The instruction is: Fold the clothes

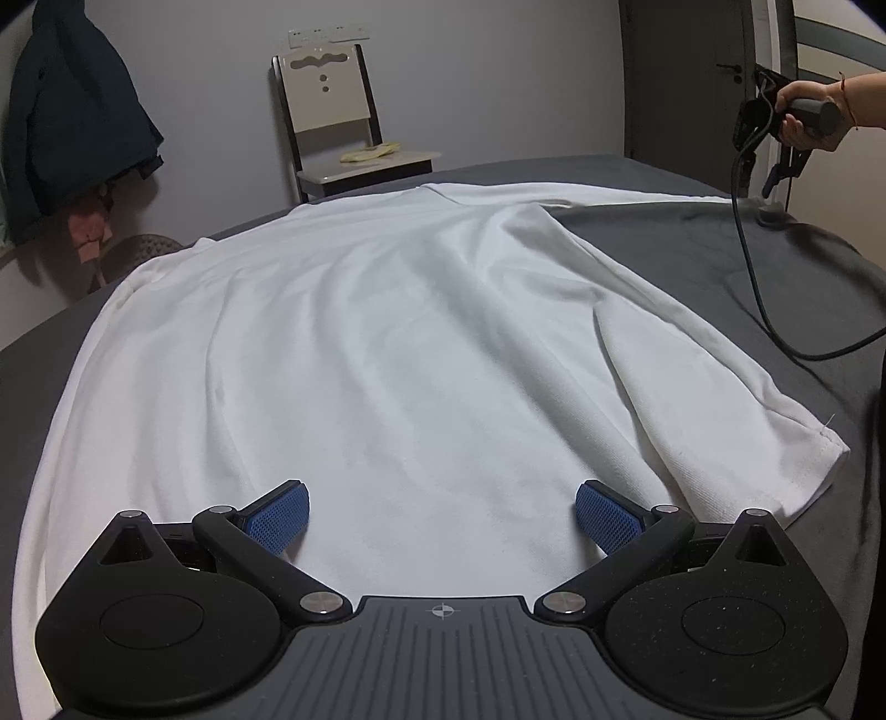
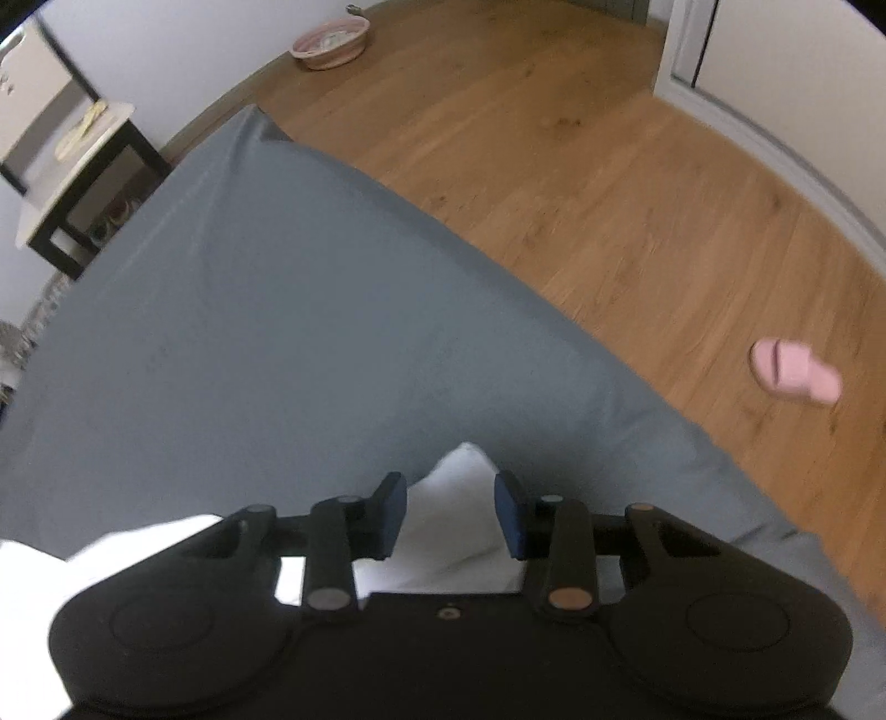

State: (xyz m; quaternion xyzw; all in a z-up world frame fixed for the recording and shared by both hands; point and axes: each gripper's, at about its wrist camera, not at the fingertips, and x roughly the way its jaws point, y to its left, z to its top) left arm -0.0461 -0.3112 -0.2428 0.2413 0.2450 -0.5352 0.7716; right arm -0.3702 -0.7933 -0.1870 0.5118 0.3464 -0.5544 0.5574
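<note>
A white T-shirt [image 1: 387, 343] lies spread flat on the grey bed [image 1: 720, 260], one sleeve reaching to the right. My left gripper [image 1: 443, 515] hovers over the shirt's near end, its blue pads [image 1: 279, 518] wide apart with nothing between them. My right gripper [image 1: 761, 177], held in a hand, hangs above the bed's far right corner. In the right wrist view the right gripper [image 2: 451, 498] points steeply down, its jaws partly apart. A pointed white corner of the shirt [image 2: 465, 462] lies on the sheet below the gap, and the pads do not press on it.
A black cable [image 1: 758, 288] trails over the bed at right. A chair [image 1: 332, 111] stands behind the bed, a dark jacket [image 1: 72, 111] hangs at left, a door [image 1: 692, 72] is at back right. On the wooden floor [image 2: 554, 166] lie a pink slipper [image 2: 794, 371] and a pink basket [image 2: 332, 41].
</note>
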